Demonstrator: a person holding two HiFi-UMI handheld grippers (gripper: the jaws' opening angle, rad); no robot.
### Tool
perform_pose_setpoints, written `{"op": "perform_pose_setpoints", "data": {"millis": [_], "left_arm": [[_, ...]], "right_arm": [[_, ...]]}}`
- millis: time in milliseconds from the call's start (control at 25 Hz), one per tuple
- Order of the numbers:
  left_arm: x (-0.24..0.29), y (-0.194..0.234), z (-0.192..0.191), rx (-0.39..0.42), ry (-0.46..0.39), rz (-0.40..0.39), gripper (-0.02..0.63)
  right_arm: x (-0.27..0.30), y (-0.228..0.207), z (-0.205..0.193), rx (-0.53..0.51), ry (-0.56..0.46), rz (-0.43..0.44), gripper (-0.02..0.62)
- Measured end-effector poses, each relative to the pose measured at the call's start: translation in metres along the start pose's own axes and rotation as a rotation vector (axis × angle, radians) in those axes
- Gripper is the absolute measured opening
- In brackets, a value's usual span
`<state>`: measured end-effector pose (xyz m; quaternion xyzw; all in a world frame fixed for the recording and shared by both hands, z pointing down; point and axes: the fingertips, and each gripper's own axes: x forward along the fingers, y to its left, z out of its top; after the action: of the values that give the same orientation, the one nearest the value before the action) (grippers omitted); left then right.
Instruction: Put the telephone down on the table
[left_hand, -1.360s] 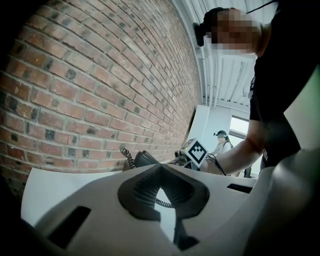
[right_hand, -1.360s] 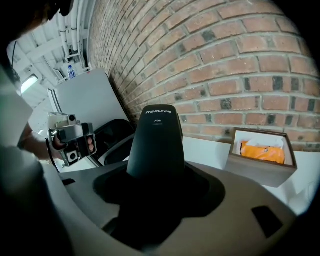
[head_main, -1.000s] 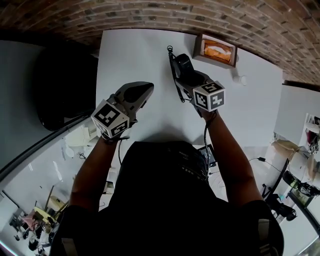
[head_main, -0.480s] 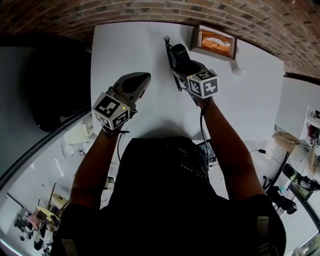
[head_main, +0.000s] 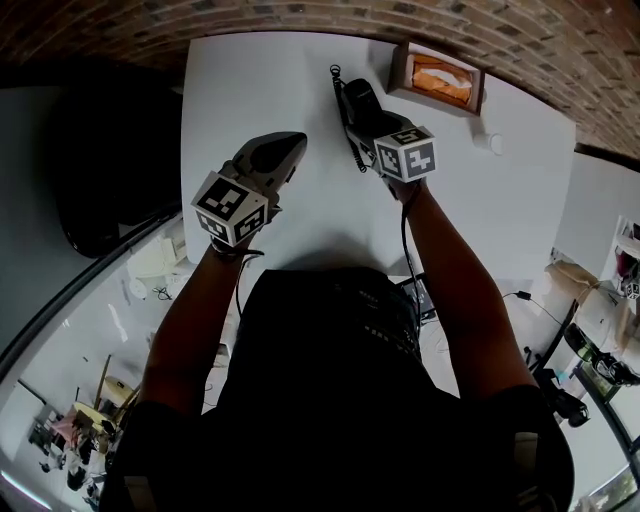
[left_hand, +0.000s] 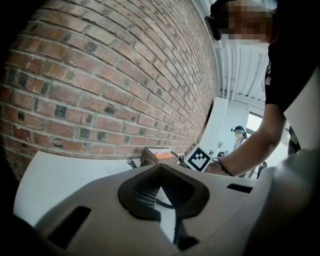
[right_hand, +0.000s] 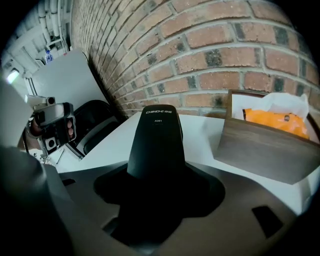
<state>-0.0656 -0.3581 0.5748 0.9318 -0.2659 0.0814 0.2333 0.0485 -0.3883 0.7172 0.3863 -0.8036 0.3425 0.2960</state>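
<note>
A black telephone handset (head_main: 358, 103) is in my right gripper (head_main: 372, 125), which is shut on its near end, over the far middle of the white table (head_main: 260, 90). Its coiled cord (head_main: 350, 150) trails along its left side. In the right gripper view the handset (right_hand: 155, 135) sticks out from the jaws of the right gripper (right_hand: 155, 190) toward the brick wall. Whether it touches the table I cannot tell. My left gripper (head_main: 285, 150) hovers to the left, shut and empty; the left gripper (left_hand: 167, 200) shows only the cord beyond its jaws.
A wooden tissue box (head_main: 440, 80) with an orange pack stands at the back right by the brick wall (head_main: 300, 15), close to the handset. A small white object (head_main: 490, 143) lies to its right. A black chair (head_main: 110, 170) stands left of the table.
My right gripper with the telephone has edged a little farther toward the wall and left. The left gripper has barely moved.
</note>
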Motion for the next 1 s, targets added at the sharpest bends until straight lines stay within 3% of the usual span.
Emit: {"op": "perform_pose_setpoints", "data": {"millis": [1000], "left_arm": [[0.005, 0.002, -0.022, -0.046, 0.032, -0.009, 0.006]], "right_arm": [[0.028, -0.017, -0.019, -0.010, 0.096, -0.044, 0.273]]}}
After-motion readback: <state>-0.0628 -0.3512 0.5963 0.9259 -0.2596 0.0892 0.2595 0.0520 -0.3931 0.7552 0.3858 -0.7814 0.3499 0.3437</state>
